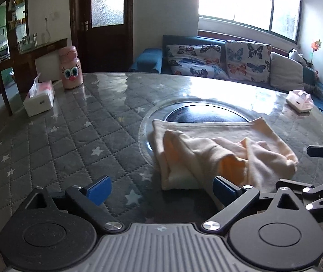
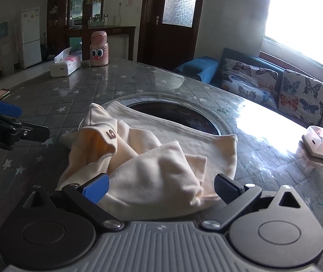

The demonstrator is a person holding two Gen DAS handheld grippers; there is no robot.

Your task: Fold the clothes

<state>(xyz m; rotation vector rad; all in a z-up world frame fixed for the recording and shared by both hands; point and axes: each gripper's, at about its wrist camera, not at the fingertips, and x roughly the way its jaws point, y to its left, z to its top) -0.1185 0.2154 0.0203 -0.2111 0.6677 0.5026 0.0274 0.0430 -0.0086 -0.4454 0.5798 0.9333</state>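
Observation:
A cream garment (image 1: 218,149) lies partly folded and bunched on the grey quilted table (image 1: 70,136), over the round glass inset (image 1: 206,113). My left gripper (image 1: 161,190) is open at the garment's near left corner; its right finger (image 1: 225,189) is next to the cloth, holding nothing. In the right wrist view the garment (image 2: 161,158) has a small brown label (image 2: 111,133). My right gripper (image 2: 161,187) is open, with the bunched near edge of the cloth between its fingers. The left gripper (image 2: 5,122) shows at the left edge.
A pink cartoon bottle (image 1: 71,68) and a white tissue box (image 1: 40,97) stand at the far left of the table. A pink tissue pack (image 1: 299,100) lies at the far right. A phone (image 2: 0,94) lies at the left edge. A sofa with butterfly cushions (image 1: 218,61) is beyond.

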